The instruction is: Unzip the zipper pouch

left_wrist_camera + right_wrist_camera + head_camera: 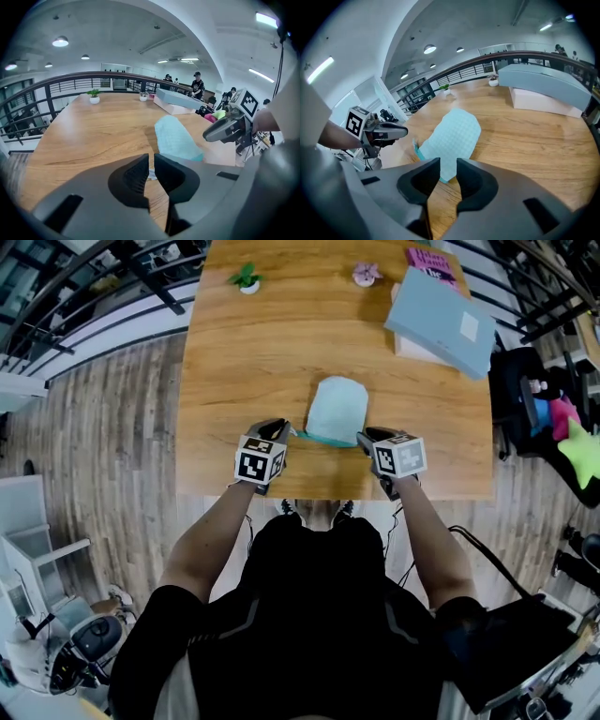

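While both grippers hover over the near edge of the light wooden table [262,352], the pale teal quilted fabric zipper pouch [337,409] lies flat between them, its darker teal zipper edge towards the person and its rounded end pointing to the far side. On the left, the left gripper [281,427] sits just beside the pouch's near left corner, and its own view shows the jaws drawn almost together, only a thin slit between them; a small pale scrap peeks through just past that slit, and whether it's pinched, I can't tell. Over on the right, the right gripper [366,439] is at the near right corner, jaws clearly apart, with the pouch's [452,136] corner showing in the gap and neither pad pressing on it. Look to the far side now: a small green potted plant [246,279], a small pink-flowered pot [366,275], and a flat blue-grey box [441,320] resting at the far right, well apart from the pouch.
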The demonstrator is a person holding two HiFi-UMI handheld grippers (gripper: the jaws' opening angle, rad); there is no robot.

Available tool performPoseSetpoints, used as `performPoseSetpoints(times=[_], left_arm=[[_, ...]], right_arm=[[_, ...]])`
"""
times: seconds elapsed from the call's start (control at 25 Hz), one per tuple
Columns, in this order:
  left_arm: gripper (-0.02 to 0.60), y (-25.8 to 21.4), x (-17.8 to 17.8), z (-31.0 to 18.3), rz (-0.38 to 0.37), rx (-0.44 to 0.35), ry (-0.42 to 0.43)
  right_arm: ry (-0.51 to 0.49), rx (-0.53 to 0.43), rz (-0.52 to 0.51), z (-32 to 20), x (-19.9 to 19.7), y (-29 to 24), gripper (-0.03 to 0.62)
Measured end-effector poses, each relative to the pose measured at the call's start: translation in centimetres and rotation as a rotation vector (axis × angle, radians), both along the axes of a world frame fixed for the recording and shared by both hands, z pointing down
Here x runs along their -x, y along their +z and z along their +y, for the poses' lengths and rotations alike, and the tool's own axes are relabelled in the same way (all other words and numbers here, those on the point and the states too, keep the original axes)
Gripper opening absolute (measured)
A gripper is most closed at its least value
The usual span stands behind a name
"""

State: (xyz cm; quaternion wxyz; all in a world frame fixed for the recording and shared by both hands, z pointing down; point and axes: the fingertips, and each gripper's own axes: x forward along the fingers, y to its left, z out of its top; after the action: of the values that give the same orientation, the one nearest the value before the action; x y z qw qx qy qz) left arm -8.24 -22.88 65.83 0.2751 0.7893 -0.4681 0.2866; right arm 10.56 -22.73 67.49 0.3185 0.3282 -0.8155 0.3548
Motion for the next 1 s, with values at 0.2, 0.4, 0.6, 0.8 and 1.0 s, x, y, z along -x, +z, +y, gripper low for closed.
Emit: performPoseSetpoints(times=[0.2,0.4,0.6,0.8,1.0], left_arm=[[0.046,-3.4,0.1,-0.3,0.063,-0.081,0.02],[0.046,-9.9,0.1,-1.8,0.115,-0.23,0.019],[0.046,-17.1,0.4,-2.8,0.135,-0.353,-0.008],[0.046,-24.9,0.4,-2.1,0.161,-0.495,0.013],[0.046,-31.7,0.7,-1.7,0.205,-0.598,-0.028]], right_arm=[[0.003,-0.063,-0.047,0.1,-0.3,-4.2,0.117],[0.04,-0.192,-0.111,-1.2,-1.4,-10.8,0.117],[0.04,-0.358,-0.151,-2.6,-1.9,-18.7,0.117],[0.052,-0.521,-0.188,-3.2,-2.5,-26.6,0.117],[0.091,-0.632,-0.265,-3.3,-3.3,-33.2,0.117]])
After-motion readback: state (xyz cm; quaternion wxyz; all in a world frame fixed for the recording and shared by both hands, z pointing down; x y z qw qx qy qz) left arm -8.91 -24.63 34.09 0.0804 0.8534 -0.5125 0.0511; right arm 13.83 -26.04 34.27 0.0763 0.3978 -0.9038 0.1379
